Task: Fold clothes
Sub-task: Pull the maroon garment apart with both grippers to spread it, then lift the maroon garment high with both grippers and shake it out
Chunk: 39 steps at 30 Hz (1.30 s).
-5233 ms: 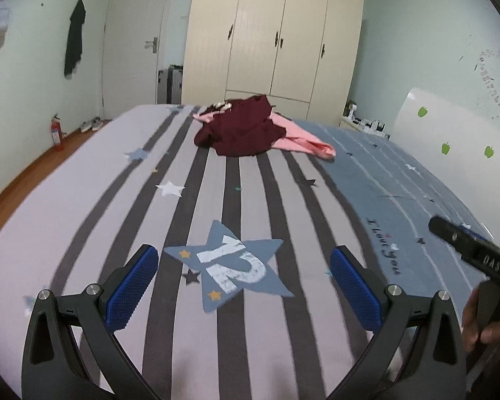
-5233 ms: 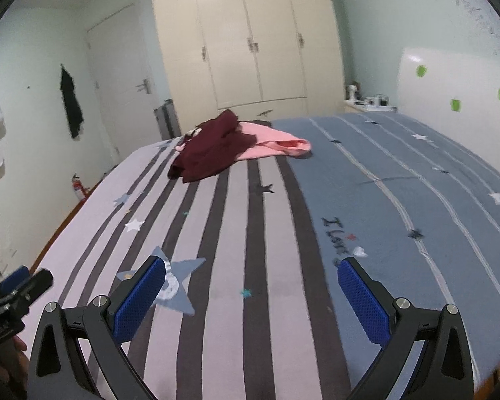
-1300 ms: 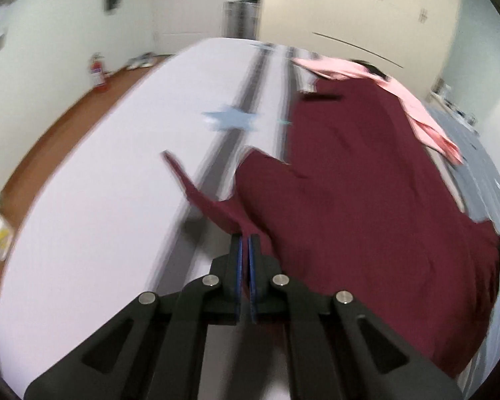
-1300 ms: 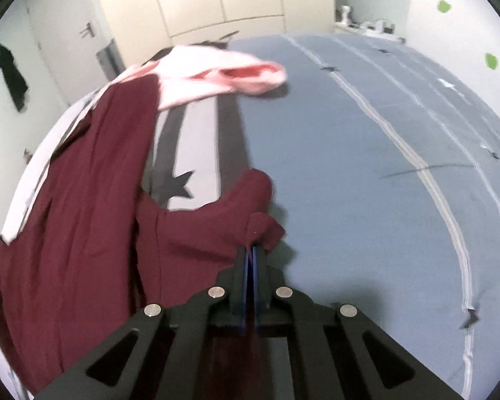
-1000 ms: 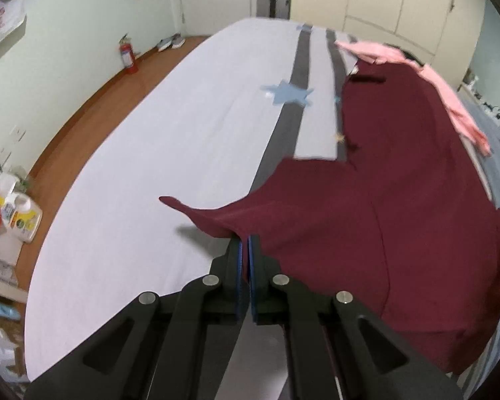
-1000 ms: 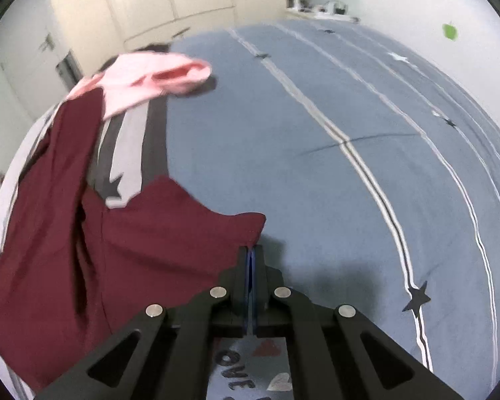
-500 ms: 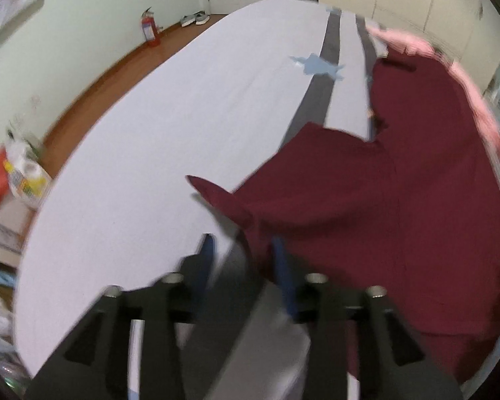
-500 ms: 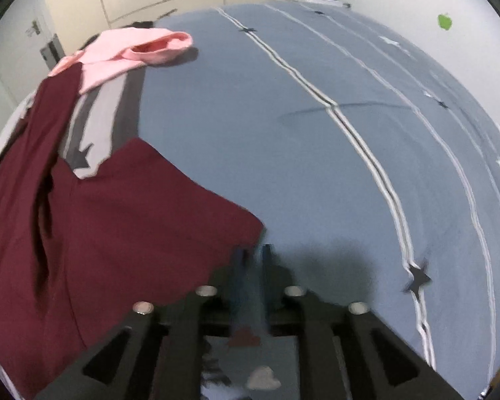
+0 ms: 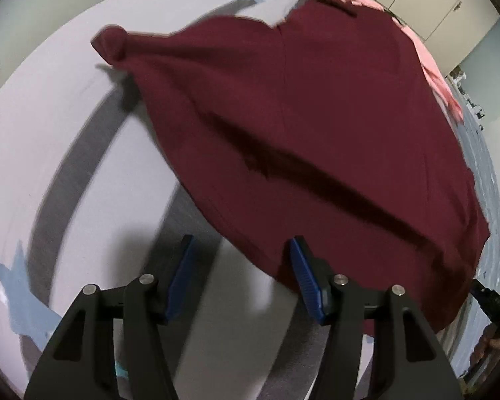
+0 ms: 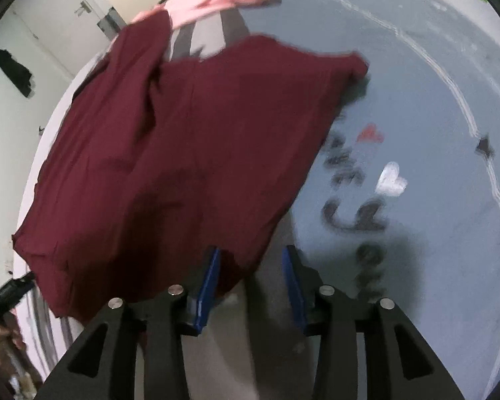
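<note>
The left gripper [image 9: 240, 280] has its jaws partly apart, just been opening, nothing pinched; the maroon garment [image 9: 316, 116] lies spread on the bed [image 9: 50, 116], its near hem by the right blue pad. The right gripper [image 10: 251, 280] stands narrower, also just opening, the hem's corner loose between its pads. The left view alone shows a bunched sleeve tip far left; the right view alone shows lettering and hearts on the blue bedding, with a pink garment [image 10: 216, 0] at the far end
</note>
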Motion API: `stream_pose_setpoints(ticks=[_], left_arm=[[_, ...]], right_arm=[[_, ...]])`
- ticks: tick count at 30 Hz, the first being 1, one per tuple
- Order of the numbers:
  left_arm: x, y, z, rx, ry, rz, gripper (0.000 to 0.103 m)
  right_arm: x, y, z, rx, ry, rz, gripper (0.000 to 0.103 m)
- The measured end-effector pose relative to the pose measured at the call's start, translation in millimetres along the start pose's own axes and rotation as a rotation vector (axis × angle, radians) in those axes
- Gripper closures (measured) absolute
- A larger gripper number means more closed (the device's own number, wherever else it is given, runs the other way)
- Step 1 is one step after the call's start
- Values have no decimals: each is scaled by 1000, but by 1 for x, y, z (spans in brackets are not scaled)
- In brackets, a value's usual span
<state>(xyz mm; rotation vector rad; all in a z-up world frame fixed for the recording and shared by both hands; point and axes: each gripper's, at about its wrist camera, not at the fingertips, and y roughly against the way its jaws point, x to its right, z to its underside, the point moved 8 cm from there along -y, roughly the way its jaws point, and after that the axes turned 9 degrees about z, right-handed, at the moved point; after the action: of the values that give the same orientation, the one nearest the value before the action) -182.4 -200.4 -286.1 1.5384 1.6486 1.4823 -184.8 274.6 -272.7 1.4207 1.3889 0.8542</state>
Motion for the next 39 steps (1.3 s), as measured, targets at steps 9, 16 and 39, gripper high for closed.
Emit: stream_pose_setpoints(ticks=[9,16,39], left_arm=[[15,0,6,41,18,46,37],[19,0,-8,91,-8,39,72],[202,420,-125,642,-383,306,100]], right_arm=[[-19,-10,19,-12,-54,-63,54],[-22,-14,13,6,-112,-83,47],[-66,333,-150,553,-134,-294,100]])
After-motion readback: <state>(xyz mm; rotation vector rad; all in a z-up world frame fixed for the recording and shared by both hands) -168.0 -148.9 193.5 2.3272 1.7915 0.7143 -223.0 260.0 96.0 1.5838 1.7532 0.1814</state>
